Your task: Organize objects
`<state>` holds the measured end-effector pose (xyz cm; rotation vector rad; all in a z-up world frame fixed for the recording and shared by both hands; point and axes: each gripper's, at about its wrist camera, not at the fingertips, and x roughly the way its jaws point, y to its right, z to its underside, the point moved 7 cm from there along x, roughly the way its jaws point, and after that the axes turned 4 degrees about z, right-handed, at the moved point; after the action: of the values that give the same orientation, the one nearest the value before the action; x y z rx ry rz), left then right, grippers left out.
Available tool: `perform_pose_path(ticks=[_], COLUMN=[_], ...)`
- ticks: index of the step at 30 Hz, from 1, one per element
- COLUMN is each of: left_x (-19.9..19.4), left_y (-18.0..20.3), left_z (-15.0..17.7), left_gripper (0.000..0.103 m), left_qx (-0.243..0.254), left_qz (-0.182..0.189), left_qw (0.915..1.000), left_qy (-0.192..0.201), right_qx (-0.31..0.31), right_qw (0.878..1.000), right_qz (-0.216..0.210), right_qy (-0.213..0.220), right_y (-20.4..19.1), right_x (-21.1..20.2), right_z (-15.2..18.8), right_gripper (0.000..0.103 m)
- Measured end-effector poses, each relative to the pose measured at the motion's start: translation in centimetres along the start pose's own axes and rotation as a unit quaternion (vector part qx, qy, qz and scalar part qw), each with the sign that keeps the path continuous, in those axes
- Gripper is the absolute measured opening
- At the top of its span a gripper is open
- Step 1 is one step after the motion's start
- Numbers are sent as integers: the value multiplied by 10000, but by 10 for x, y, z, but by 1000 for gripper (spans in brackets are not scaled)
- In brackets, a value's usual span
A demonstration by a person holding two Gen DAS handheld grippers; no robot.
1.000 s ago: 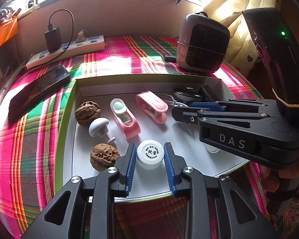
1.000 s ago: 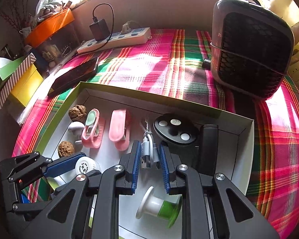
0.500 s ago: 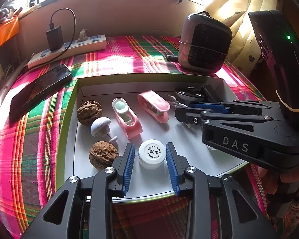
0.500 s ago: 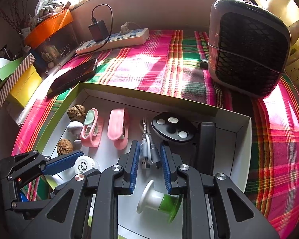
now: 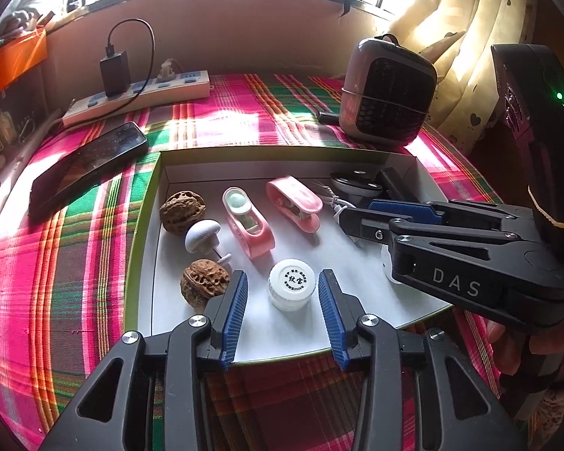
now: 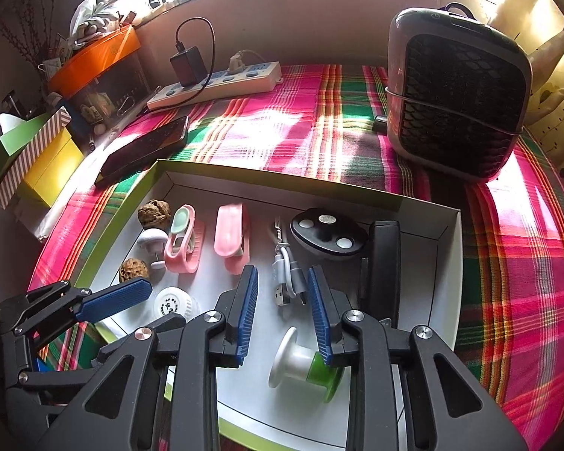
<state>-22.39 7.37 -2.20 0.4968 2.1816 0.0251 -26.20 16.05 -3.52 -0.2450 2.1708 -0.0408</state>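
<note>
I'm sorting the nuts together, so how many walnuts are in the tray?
2, both at the tray's left side: one walnut near the back corner, the other walnut nearer, beside the left gripper. None seem hidden.

My left tongs [image 5: 282, 306] are matt black plastic with ribbed blue rubber pads and shiny metal screws; my right tongs [image 6: 282, 308] look the same. The woven pink-and-green plaid cloth [image 5: 56, 263] looks coarse. The shallow white cardboard tray [image 5: 158, 263] is smooth and matt. The two brown walnuts [image 5: 203, 282] are rough and pitted; the white ribbed plastic cap [image 5: 291, 283] and the two pink plastic clips [image 5: 250, 225] look smooth and slightly glossy
</note>
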Motion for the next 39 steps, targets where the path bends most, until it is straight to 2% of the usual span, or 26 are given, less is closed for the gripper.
perform_pose_path(ticks=[15,19,24,30,35,39], left_x=[-34,-43,-55,-66,-72,-74], left_y=[4,5,7,9,12,16], left_z=[8,13,18,29,43,55], left_gripper=[38,38,38,38,38,38], left_qx=[47,-18,-62,-124,22,15], left_qz=[-156,-151,-154,-159,-413,-335], left_qw=[9994,9992,9988,9985,9978,9984], left_qy=[312,369,460,507,517,448], right_qx=[103,54,84,155,124,155], right_qw=[9990,9979,9971,9965,9961,9958], right_qz=[148,297,348,396,509,568], right_qy=[405,569,676,714,703,694], right_y=[-7,-9,-11,-13,-15,-14], right_x=[-41,-55,-67,-77,-82,-84], right_z=[18,25,37,51,68,80], right_gripper=[29,34,34,34,34,34])
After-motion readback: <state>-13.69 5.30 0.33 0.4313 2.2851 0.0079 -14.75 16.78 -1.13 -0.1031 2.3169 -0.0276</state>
